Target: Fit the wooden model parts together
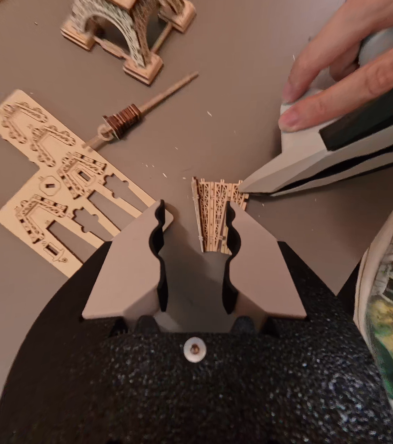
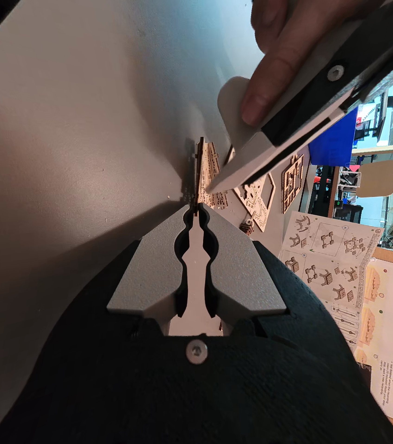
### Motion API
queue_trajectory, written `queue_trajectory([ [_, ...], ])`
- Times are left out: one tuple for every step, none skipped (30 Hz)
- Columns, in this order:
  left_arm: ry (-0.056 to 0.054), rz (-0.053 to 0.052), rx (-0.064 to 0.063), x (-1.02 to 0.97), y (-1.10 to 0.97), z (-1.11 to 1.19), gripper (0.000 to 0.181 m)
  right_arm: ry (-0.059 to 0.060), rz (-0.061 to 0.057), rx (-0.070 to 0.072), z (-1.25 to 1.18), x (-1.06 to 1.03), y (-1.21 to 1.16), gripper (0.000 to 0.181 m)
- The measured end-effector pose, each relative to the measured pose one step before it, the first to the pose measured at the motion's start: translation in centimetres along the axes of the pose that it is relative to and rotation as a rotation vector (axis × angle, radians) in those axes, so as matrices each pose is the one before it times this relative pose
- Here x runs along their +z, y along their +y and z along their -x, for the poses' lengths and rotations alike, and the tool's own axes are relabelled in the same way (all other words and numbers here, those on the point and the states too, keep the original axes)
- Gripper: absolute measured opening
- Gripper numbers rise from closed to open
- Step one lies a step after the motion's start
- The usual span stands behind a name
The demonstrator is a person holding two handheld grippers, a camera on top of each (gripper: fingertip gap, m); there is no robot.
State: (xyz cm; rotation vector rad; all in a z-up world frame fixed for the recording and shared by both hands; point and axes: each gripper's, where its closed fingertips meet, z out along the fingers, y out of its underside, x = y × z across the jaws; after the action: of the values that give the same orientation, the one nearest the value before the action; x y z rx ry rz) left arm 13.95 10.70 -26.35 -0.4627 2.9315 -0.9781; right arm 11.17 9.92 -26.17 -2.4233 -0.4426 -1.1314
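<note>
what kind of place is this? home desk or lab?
Probably a lab or workshop bench, not a home: a plain grey table with a wooden kit sheet, printed instruction sheets, and shelving and equipment behind a railing in the background.

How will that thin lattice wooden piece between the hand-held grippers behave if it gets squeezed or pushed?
The lattice piece is thin sheet cut into fine struts, so it probably snaps easily under a hard squeeze. It looks very light, so a push would likely slide it across the table. The right hand-held gripper pinches it by one edge, so it may pivot.
</note>
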Motion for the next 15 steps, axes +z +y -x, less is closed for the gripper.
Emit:
queue_trajectory([
  [0.0101,0.0152,0.0110,0.142,0.143,-0.205,0.046,-0.0018,-0.0002,-0.0021,0.032,0.028,-0.012,0.001],
  [0.0112,0.0070,0.0090,0.048,-0.004,-0.224,0.042,-0.0019,0.0040,-0.0035,0.051,0.015,0.040,0.002],
  [0.0013,0.0098,0.0055,0.008,0.003,-0.063,0.041,-0.0005,0.0013,-0.0043,0.023,-0.013,-0.001,0.003],
  [-0.0023,0.0107,0.0075,0.005,0.011,-0.020,0.041,-0.0008,0.0009,-0.0008,0.010,-0.003,-0.009,0.003],
  [0.0031,0.0097,0.0117,0.013,-0.003,-0.105,0.039,-0.0036,0.0002,0.0008,0.055,0.003,-0.005,0.003],
  [0.0067,0.0095,0.0105,0.035,0.011,-0.128,0.037,-0.0042,-0.0012,0.0018,0.036,-0.001,-0.006,0.003],
  [0.0093,0.0085,0.0074,0.027,0.024,-0.105,0.035,-0.0026,-0.0024,0.0027,0.008,0.003,-0.013,0.003],
  [0.0137,0.0053,0.0047,0.026,0.000,-0.085,0.034,-0.0029,-0.0032,0.0035,0.012,-0.008,-0.008,0.003],
  [0.0153,0.0055,-0.0020,0.027,0.017,-0.049,0.033,-0.0037,-0.0035,0.0085,0.004,-0.009,0.003,0.003],
  [0.0147,0.0069,-0.0096,0.027,0.036,-0.011,0.033,-0.0035,-0.0030,0.0076,0.000,-0.015,-0.004,0.003],
  [0.0140,0.0086,-0.0114,0.036,0.034,-0.008,0.033,-0.0034,-0.0026,0.0072,0.003,0.005,0.003,0.003],
  [0.0080,0.0068,-0.0025,0.019,-0.020,0.028,0.032,-0.0047,-0.0023,0.0130,-0.016,-0.002,0.011,0.003],
  [0.0025,0.0119,0.0081,0.006,-0.003,0.013,0.032,-0.0055,-0.0033,0.0184,-0.016,0.023,0.010,0.003],
  [-0.0004,0.0205,0.0055,0.001,0.004,-0.007,0.032,-0.0076,-0.0034,0.0166,0.000,-0.013,0.008,0.003],
  [0.0000,0.0220,0.0029,0.000,0.002,-0.055,0.031,-0.0058,-0.0018,0.0141,0.005,-0.004,0.001,0.003],
])
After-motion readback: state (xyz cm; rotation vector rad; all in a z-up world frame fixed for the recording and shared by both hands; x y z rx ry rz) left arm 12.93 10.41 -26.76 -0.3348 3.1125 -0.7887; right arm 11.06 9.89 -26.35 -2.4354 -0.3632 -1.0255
